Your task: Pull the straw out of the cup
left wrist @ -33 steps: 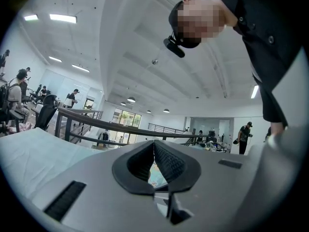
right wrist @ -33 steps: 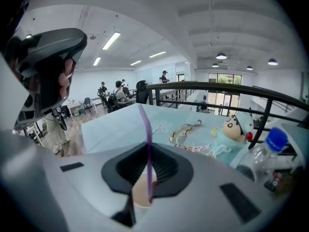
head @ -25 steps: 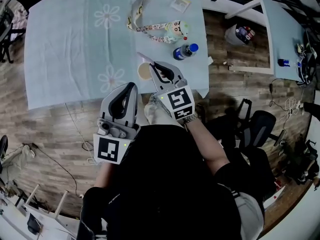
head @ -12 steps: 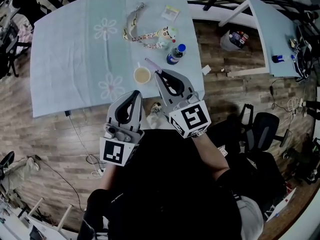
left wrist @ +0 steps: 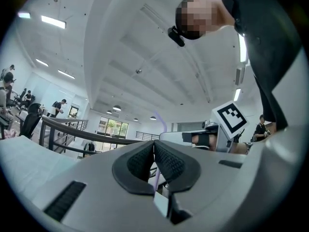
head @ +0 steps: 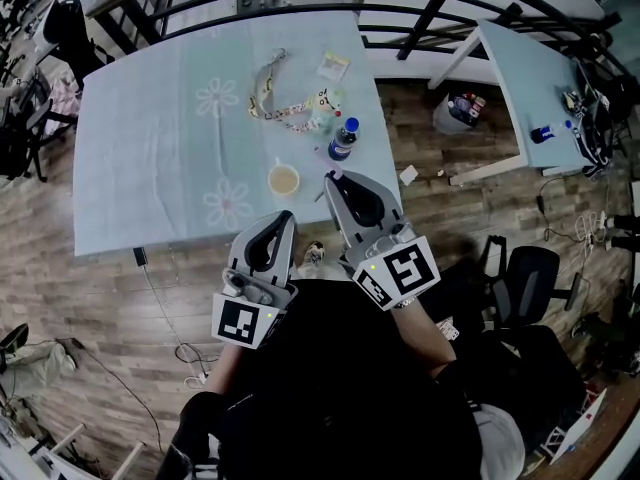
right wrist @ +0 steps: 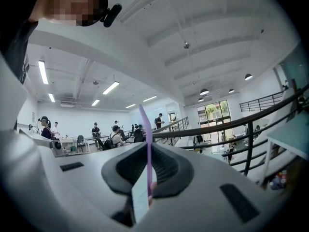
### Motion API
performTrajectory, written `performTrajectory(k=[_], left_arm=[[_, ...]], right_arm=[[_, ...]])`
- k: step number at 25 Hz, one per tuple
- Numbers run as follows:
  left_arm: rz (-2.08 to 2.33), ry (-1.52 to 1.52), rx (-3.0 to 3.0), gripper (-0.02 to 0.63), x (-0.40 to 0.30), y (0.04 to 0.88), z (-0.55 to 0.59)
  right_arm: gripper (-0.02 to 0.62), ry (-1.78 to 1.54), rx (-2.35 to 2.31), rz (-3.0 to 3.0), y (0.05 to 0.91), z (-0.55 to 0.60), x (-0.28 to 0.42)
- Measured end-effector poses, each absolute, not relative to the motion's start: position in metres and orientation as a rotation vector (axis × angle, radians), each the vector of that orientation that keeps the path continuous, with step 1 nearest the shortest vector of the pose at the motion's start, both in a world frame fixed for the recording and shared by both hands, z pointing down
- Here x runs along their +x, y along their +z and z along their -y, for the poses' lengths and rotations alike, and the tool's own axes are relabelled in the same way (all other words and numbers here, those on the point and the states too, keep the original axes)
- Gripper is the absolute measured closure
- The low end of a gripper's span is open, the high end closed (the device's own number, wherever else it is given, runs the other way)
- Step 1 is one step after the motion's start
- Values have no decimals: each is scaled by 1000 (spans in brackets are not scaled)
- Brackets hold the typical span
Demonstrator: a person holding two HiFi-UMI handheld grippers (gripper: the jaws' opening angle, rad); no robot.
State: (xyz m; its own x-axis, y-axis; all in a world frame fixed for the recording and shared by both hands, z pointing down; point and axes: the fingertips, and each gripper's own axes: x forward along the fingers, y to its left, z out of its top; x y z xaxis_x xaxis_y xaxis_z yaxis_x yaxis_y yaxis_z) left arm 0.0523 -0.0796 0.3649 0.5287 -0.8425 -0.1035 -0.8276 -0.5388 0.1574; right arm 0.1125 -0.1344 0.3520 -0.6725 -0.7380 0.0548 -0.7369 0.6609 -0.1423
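The straw (right wrist: 145, 129) is out. The right claw (head: 331, 178), just right of the cup (head: 284, 179), is pinched tight on it. The cup stands strawless on the surface (head: 150, 148). The left claw (head: 284, 218) is closed on nothing. The task looks essentially done.

An open-plan office or lab: black metal railing (right wrist: 249, 149) beyond the pale blue cloth-covered table (head: 150, 148), black swivel chair (head: 525, 268) to its right, wood-plank floor (head: 110, 308) beneath.
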Motion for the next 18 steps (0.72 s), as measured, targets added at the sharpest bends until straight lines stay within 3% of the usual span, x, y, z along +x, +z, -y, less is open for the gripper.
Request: performTrajectory(k=[18], left_arm=[[1502, -345, 2735, 592, 35, 327, 79]], right_arm=[[563, -68, -1173, -2723, 280, 93, 118]])
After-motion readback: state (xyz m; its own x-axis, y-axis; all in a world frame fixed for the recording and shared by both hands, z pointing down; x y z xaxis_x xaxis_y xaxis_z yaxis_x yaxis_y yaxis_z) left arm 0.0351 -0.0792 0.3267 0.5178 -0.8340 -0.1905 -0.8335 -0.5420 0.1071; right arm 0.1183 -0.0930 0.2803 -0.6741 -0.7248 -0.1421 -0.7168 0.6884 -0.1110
